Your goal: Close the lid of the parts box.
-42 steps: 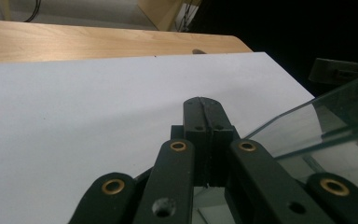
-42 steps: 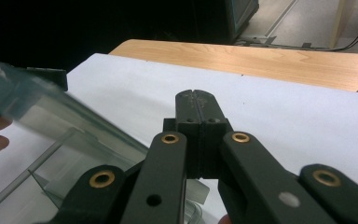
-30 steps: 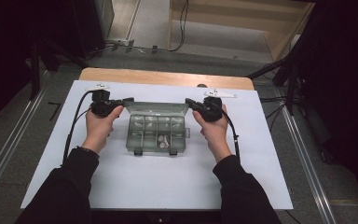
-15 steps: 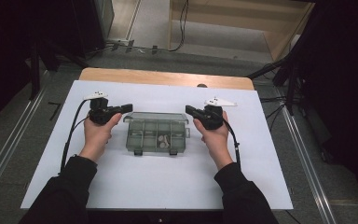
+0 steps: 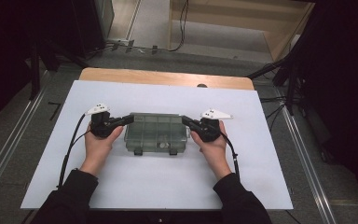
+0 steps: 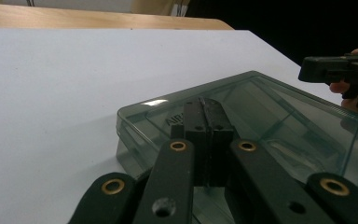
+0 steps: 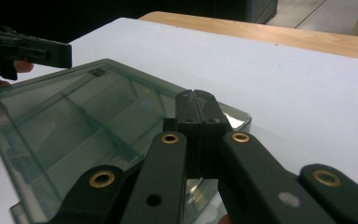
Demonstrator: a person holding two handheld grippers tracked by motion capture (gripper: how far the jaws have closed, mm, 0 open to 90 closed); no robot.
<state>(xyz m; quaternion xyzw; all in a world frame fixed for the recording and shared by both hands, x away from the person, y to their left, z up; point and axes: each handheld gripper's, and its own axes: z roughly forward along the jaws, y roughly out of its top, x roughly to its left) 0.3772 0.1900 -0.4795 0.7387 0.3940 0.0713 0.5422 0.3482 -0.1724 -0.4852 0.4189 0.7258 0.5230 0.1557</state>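
A white sheet (image 5: 158, 186) covered the table, with a strip of bare wood (image 5: 168, 77) along its far edge and a dark room with cables on the floor beyond. Near the middle of the sheet lay a clear grey-green plastic box (image 5: 156, 133) with a closed lid, divided into small compartments, two latches on its near side. The left gripper (image 5: 129, 119) had its jaws together, nothing between them, tip over the box's far left corner; the right gripper (image 5: 185, 120) was likewise closed on nothing, over the far right corner. In the gripper views each closed tip sat just above the lid; whether it touched was hard to tell. The work looked like pressing or steadying the lid from both ends. It would go best with even pressure on both corners, so the box neither tipped nor slid on the smooth sheet
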